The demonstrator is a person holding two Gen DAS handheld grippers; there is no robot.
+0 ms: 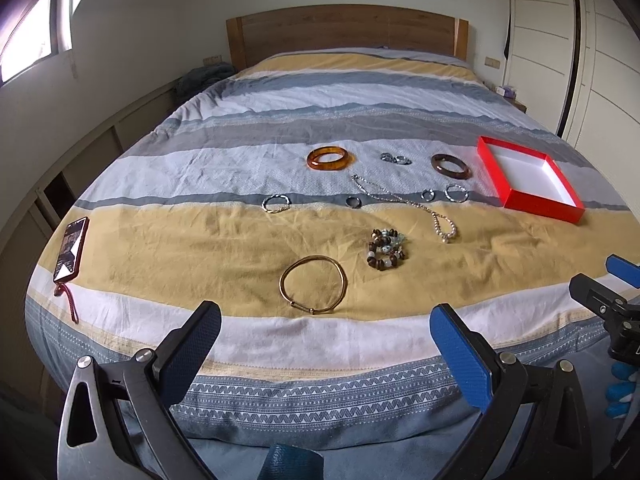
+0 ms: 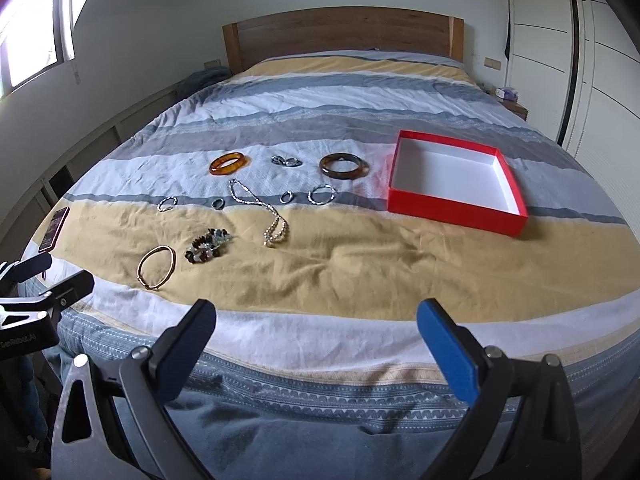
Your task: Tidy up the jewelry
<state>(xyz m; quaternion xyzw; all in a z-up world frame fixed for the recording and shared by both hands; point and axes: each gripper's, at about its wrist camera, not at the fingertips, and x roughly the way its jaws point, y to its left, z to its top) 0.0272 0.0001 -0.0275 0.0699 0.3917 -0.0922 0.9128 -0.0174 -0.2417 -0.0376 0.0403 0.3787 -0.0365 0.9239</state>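
Jewelry lies spread on the striped bed (image 1: 200, 240): an amber bangle (image 1: 330, 159) and a dark brown bangle (image 1: 450, 166) far, small rings (image 1: 396, 158) between them, a pearl necklace (image 1: 400, 204) trailing nearer, a beaded bracelet heap (image 1: 386, 249) and a gold hoop (image 1: 313, 289) nearest. An open red box (image 2: 456, 206), white inside, sits to the right, apart from them. A phone (image 1: 71, 250) lies at the left edge. The left gripper (image 1: 324, 332) and right gripper (image 2: 316, 326) hover at the near edge, fingers wide apart and holding nothing. The left gripper's body, seen from the right wrist, bears white lettering, only partly legible.
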